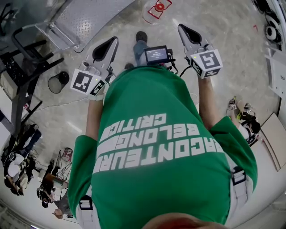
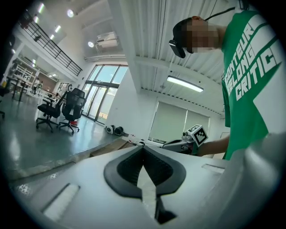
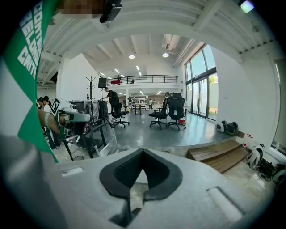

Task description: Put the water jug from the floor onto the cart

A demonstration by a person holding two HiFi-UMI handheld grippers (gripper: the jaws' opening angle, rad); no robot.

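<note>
Left tongs [image 1: 111, 44] and right tongs [image 1: 183, 29] both tight together, empty; red-capped water jug [image 1: 157, 9] on floor [image 1: 219, 18] ahead.

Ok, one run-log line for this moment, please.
stage: before pickup | left gripper: jaws shut, empty | right gripper: jaws shut, empty | clear red-capped water jug: on floor, untouched | grey metal platform cart: jug not on it

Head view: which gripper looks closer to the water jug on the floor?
The right gripper: its tips show just beside the red-capped water jug, while the left gripper is farther off, toward the lower left.
</note>
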